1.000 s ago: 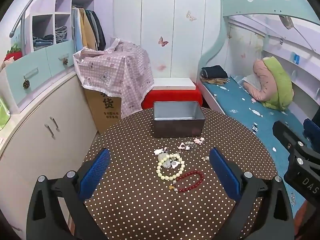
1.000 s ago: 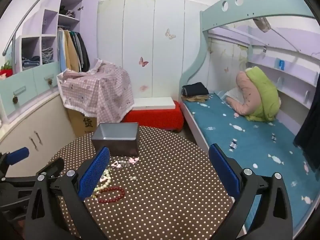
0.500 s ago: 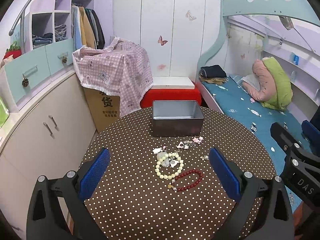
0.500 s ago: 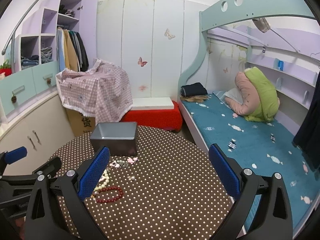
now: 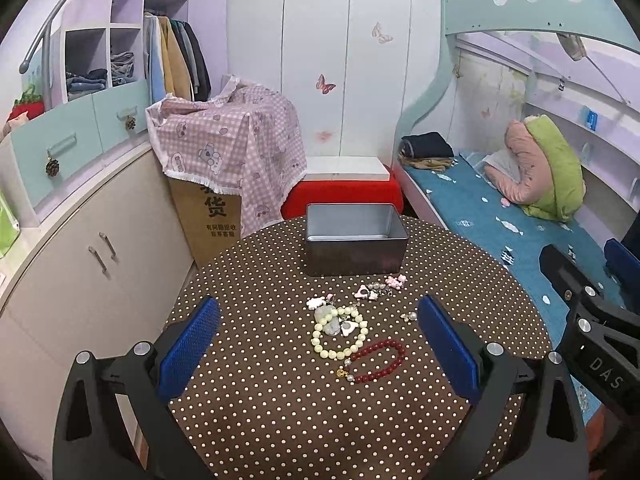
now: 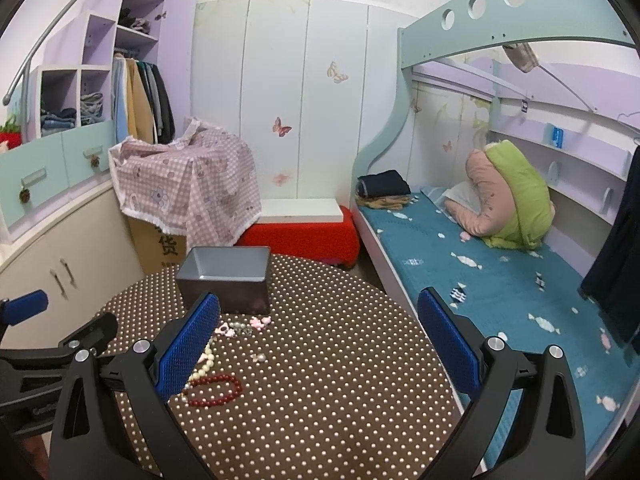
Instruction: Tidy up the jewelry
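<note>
On the round dotted brown table [image 5: 260,412] lie a cream bead bracelet [image 5: 339,334], a red bead bracelet [image 5: 376,361] and small pink and white charms [image 5: 368,292]. An open grey metal box [image 5: 354,238] stands behind them. My left gripper [image 5: 320,344] hovers open above the near side of the jewelry, nothing between its blue pads. In the right wrist view my right gripper [image 6: 320,344] is open over the table's right half; the red bracelet [image 6: 216,390] lies by its left pad and the grey box [image 6: 226,276] is further back.
White cabinets [image 5: 80,264] run along the left. A cardboard box under a pink checked cloth [image 5: 228,148] and a red stool [image 5: 344,196] stand behind the table. A bed with a blue sheet [image 6: 500,280] borders the right side.
Both views have shifted slightly, with the jewelry and box sitting a bit higher and farther. Both grippers stay open; nothing on the table has moved.
</note>
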`<action>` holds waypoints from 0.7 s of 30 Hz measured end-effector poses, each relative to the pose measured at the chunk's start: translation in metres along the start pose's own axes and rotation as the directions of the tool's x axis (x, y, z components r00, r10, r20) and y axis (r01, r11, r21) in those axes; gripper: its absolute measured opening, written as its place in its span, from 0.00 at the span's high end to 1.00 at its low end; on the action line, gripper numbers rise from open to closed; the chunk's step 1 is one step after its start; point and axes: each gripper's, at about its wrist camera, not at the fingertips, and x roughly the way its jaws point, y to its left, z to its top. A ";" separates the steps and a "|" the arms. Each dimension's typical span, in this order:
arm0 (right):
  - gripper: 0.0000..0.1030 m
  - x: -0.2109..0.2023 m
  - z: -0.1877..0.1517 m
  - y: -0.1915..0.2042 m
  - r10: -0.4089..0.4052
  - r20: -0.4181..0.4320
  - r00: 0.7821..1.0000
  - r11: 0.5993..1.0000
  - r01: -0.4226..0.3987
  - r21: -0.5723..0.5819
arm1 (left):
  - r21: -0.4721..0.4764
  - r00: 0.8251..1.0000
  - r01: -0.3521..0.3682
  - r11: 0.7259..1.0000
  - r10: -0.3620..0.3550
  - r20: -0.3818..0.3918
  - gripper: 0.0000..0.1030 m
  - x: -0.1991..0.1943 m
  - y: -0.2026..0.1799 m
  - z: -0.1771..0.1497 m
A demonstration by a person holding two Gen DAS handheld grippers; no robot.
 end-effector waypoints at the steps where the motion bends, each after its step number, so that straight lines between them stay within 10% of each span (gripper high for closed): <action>1: 0.07 0.000 0.000 0.000 0.001 -0.001 1.000 1.000 -0.001 0.000 | -0.001 1.000 0.000 1.000 0.000 0.003 0.07 -0.002 0.000 0.000; 21: 0.07 -0.003 0.000 0.001 0.007 0.003 1.000 1.000 -0.007 -0.005 | 0.003 1.000 -0.010 1.000 0.010 0.025 0.08 -0.009 -0.003 0.000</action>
